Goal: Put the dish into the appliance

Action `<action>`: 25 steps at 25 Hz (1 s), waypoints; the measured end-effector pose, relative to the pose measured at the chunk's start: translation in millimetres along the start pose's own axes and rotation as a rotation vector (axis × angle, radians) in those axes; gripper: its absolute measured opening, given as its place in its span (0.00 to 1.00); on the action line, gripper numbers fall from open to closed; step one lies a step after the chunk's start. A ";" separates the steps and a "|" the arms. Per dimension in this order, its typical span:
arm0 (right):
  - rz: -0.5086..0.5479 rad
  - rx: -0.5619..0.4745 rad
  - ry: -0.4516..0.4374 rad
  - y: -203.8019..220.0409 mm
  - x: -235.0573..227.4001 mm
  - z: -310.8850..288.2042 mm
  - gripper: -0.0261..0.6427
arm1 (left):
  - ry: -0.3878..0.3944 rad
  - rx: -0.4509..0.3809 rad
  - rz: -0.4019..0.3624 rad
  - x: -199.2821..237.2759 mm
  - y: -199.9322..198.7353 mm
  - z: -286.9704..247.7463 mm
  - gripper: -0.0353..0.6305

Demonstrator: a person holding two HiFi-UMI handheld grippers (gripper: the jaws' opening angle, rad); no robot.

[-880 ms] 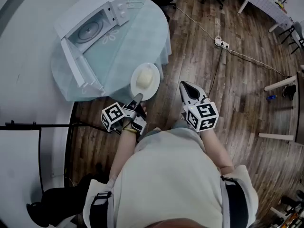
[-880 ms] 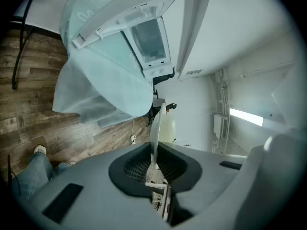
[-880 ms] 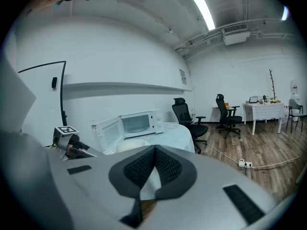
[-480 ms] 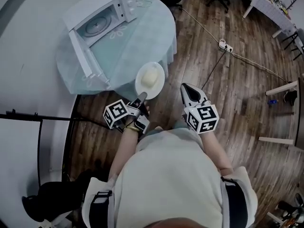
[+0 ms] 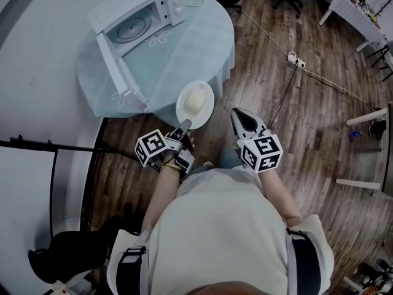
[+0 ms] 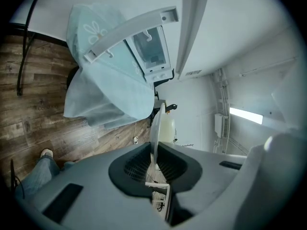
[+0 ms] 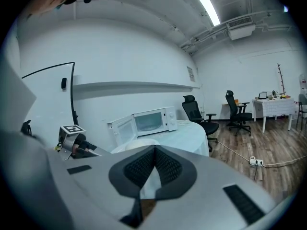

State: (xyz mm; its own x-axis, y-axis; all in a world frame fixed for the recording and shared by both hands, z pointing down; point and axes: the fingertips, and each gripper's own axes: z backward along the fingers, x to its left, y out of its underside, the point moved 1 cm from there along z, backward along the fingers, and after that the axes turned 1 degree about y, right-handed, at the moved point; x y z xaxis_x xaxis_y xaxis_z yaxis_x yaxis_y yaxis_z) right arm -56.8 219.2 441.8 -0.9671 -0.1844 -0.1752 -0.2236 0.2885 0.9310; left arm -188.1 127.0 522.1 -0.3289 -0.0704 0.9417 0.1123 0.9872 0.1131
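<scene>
A white plate (image 5: 194,103) with a pale lump of food (image 5: 194,101) hangs over the near edge of the round table (image 5: 202,48), which has a light blue cloth. My left gripper (image 5: 185,125) is shut on the plate's near rim. In the left gripper view the plate (image 6: 156,126) stands edge-on between the pads. The white microwave (image 5: 138,23) sits at the table's far left with its door (image 5: 120,69) swung wide open and the glass turntable showing. My right gripper (image 5: 237,112) hovers over the floor right of the plate, shut and empty.
A power strip with its cable (image 5: 293,58) lies on the wooden floor to the right. White tables (image 5: 344,5) and office chairs (image 7: 194,111) stand further off. A black stand (image 5: 49,145) runs along the white wall at left.
The table and microwave have drifted right and slightly down in the head view as the person shifts. The plate stays gripped in the left gripper. The right gripper has barely moved.
</scene>
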 end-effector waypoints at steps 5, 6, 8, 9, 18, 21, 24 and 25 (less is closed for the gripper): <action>-0.012 0.015 -0.015 3.5 4.6 -5.1 0.05 | -0.006 -0.004 0.009 3.1 -7.0 1.8 0.11; -0.012 0.018 -0.017 3.7 4.2 -6.9 0.05 | -0.007 -0.006 0.010 3.4 -8.8 1.0 0.11; -0.012 0.021 -0.021 2.5 2.1 -11.8 0.05 | -0.008 -0.010 0.013 3.6 -12.6 -1.5 0.11; -0.012 0.020 -0.024 1.3 0.7 -15.0 0.05 | -0.009 -0.012 0.014 3.5 -14.5 -3.3 0.11; 0.004 0.029 -0.088 -15.7 -16.1 -63.0 0.05 | -0.022 -0.049 0.032 2.3 -43.6 -32.5 0.11; 0.007 0.025 -0.112 -28.0 -27.2 -85.3 0.05 | -0.021 -0.062 0.032 -2.7 -57.4 -47.9 0.11; 0.010 0.025 -0.136 -38.6 -37.6 -109.4 0.05 | -0.024 -0.074 0.034 -6.4 -71.3 -63.5 0.11; 0.012 0.026 -0.143 -42.4 -40.6 -117.4 0.05 | -0.026 -0.078 0.036 -7.5 -76.1 -68.5 0.11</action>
State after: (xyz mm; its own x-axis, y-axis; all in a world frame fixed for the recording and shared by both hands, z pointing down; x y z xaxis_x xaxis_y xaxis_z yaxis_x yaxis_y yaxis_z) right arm 6.2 104.2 447.1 -0.9767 -0.0451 -0.2097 -0.2132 0.3141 0.9252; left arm -130.0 42.7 528.1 -0.3480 -0.0304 0.9370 0.1965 0.9749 0.1047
